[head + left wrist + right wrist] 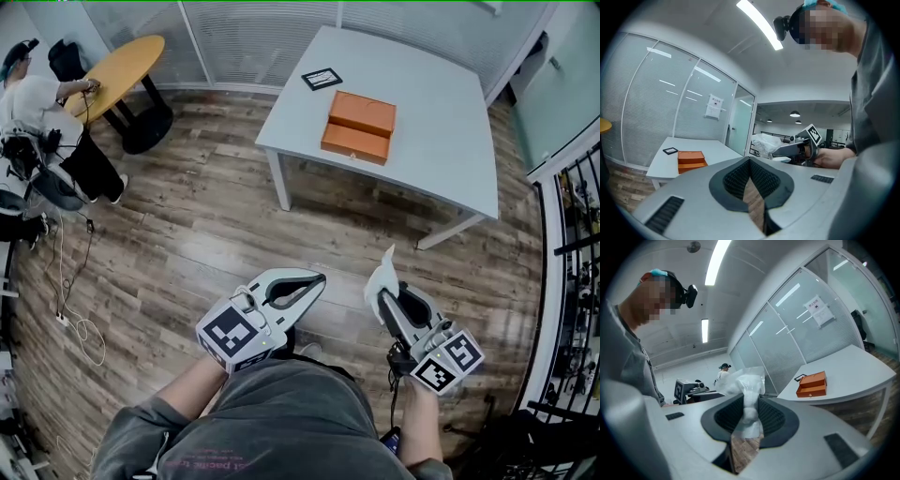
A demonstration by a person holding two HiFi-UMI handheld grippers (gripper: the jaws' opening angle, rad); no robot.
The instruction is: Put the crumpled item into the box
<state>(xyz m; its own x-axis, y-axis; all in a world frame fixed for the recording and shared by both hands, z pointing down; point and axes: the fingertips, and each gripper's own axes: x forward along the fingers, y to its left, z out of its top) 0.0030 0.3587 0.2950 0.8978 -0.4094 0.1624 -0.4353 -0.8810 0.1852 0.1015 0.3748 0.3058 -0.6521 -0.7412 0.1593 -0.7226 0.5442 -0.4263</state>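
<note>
The right gripper [384, 302] is clamped on a crumpled white item of thin, paper-like material [747, 389]. In the right gripper view its narrow middle is pinched between the two dark ribbed pads, and its loose, bunched end flares out above and beyond the fingertips. In the head view the same white item pokes up past the tip of that gripper, which is held low in front of the person's body, over the wood-plank floor [187, 244]. The left gripper [750, 160] sits beside it on the person's other side, also over the floor. Its jaws are brought together so that the tips meet, with nothing between them. The orange rectangular box [359, 127] lies on the white counter [441, 141], well apart from both grippers, across a stretch of floor ahead of the person. So the crumpled item is in the right gripper's grip and nowhere near the box. A small black-framed square card [322, 79] rests on the counter just beyond the box, near the counter's far left corner.
</note>
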